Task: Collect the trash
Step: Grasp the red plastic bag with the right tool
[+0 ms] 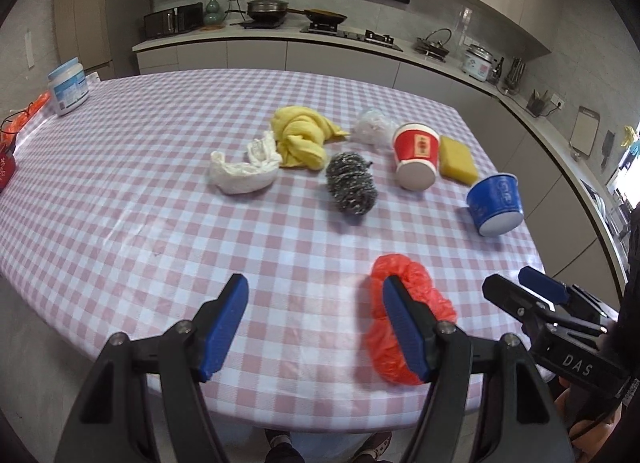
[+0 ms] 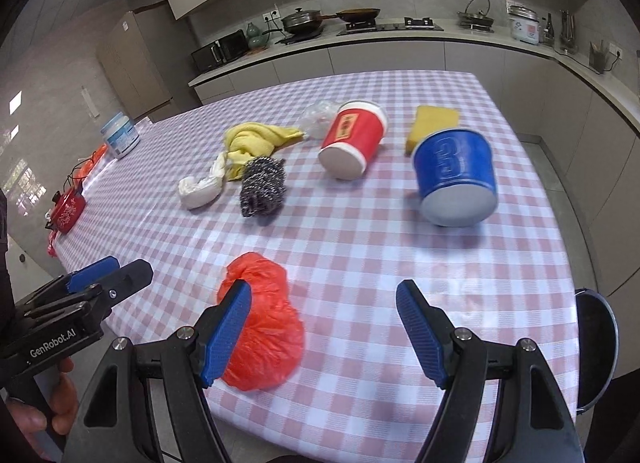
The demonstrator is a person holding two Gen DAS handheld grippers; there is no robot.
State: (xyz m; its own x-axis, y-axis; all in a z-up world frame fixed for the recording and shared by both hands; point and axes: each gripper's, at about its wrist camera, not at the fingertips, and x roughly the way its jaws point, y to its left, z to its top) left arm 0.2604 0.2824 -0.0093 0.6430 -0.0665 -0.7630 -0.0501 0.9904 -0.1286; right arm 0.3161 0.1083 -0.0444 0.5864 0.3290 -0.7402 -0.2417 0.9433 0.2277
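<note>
On the pink checked tablecloth [image 1: 120, 167] lie a crumpled red plastic bag [image 1: 416, 291] [image 2: 268, 319], a white crumpled tissue [image 1: 244, 171] [image 2: 200, 185], a yellow cloth [image 1: 302, 137] [image 2: 252, 141], a steel scourer [image 1: 351, 183] [image 2: 262, 187], a clear plastic wad [image 1: 372, 125] [image 2: 318, 115], a tipped red paper cup [image 1: 416, 155] [image 2: 354, 139], a yellow sponge [image 1: 458, 161] [image 2: 434, 123] and a tipped blue paper cup [image 1: 496, 203] [image 2: 456, 179]. My left gripper [image 1: 316, 327] is open and empty over the near edge, left of the bag. My right gripper [image 2: 324, 331] is open and empty, right of the bag.
A white tub with a blue label [image 1: 68, 87] [image 2: 120, 137] stands at the far left corner. A red object [image 2: 68, 209] and orange plastic [image 1: 30, 111] lie at the left edge. A dark bin rim [image 2: 596, 347] shows beside the table at right. Kitchen counters run behind.
</note>
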